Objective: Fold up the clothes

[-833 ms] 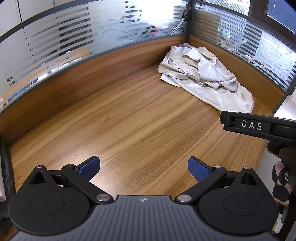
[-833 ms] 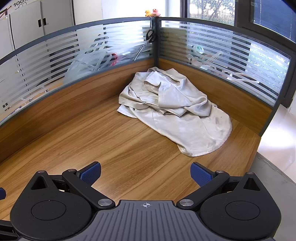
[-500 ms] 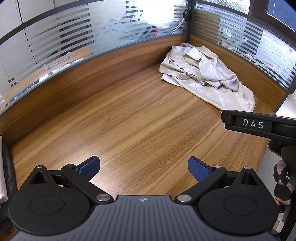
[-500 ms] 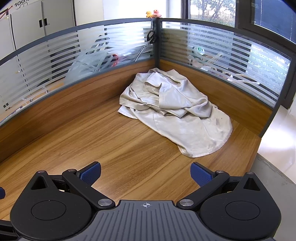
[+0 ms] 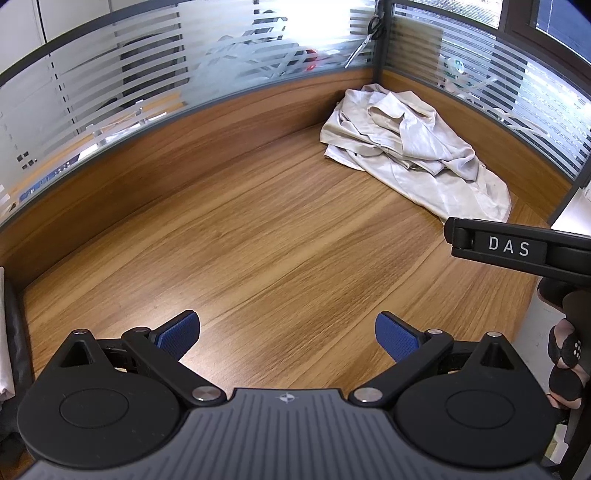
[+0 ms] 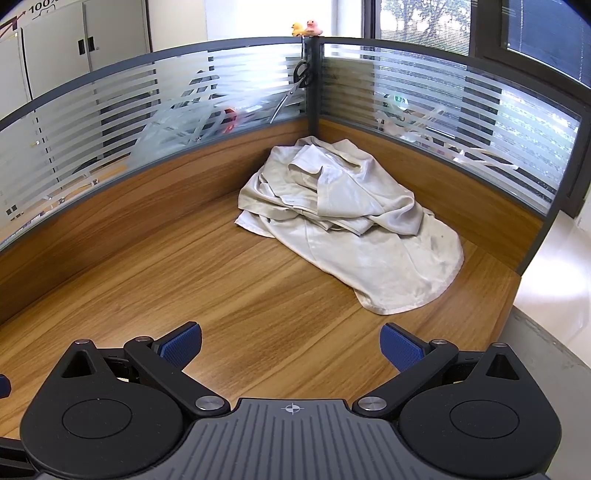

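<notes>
Wood-grain corner desk (image 6: 258,295), bare across most of its top, walled by striped frosted-glass partitions (image 6: 110,122). Crumpled beige garment (image 6: 351,221) heaped in the far corner. Left gripper (image 5: 287,332) and right gripper (image 6: 291,341) both spread wide over bare wood, nothing between the pads. Scissors (image 6: 301,75) hang at the corner post; 2 toy ducks (image 6: 308,27) on top.

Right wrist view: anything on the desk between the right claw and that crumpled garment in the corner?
Nothing visible. Only bare wooden desk lies between the open right claw and the crumpled beige garment.
</notes>
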Demonstrator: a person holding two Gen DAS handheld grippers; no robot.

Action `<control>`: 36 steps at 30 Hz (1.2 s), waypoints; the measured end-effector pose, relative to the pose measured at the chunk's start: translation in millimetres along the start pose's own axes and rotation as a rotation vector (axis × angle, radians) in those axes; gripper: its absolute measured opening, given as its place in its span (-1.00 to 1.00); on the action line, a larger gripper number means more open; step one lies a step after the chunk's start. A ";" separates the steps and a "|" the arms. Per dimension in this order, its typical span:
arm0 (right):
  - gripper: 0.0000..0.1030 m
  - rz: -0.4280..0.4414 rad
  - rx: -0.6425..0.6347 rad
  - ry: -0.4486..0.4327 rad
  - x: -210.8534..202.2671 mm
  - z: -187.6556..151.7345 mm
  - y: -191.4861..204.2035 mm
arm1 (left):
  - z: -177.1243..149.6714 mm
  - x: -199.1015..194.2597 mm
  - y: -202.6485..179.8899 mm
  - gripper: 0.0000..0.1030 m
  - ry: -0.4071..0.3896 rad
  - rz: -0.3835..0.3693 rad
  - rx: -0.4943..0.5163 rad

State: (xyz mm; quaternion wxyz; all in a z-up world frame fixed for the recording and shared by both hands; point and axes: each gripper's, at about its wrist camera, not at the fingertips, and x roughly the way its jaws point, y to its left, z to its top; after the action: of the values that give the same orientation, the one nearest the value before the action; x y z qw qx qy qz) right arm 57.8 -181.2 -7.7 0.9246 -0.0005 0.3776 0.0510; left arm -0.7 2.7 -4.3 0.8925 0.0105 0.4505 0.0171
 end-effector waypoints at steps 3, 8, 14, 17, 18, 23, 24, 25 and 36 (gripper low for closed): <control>0.99 0.000 -0.001 0.000 0.1 -0.1 0.2 | -0.3 -0.1 0.0 0.98 0.002 -0.001 -0.002; 0.99 -0.003 0.000 0.002 0.6 0.2 0.5 | 1.5 0.9 0.3 0.98 0.008 -0.002 -0.004; 0.99 0.000 -0.003 0.004 0.8 0.5 1.1 | 0.5 0.0 0.6 0.98 0.010 0.001 -0.007; 0.99 0.000 -0.001 0.004 0.9 -1.4 0.1 | 1.3 -0.5 -0.6 0.98 0.013 0.002 -0.009; 0.99 0.000 -0.001 0.004 0.8 -1.3 0.0 | 1.7 -0.5 -0.5 0.98 0.014 0.002 -0.009; 0.99 0.000 0.000 0.004 1.2 -1.0 0.1 | 2.3 0.0 -0.3 0.98 0.016 0.023 -0.023; 0.99 0.000 0.000 0.005 1.3 -0.8 0.1 | 2.4 0.2 -0.2 0.98 0.017 0.022 -0.023; 0.99 0.000 0.001 0.006 1.4 -0.6 0.0 | 2.5 0.3 -0.2 0.98 0.018 0.023 -0.023; 0.99 0.002 0.006 0.013 3.4 0.2 -1.4 | 3.2 1.8 -1.5 0.98 0.021 0.025 -0.023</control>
State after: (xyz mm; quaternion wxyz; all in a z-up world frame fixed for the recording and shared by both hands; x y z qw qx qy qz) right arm 60.5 -182.2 -9.9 0.9221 0.0021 0.3836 0.0506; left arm 3.0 1.2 -3.9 0.8875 0.0057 0.4595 0.0338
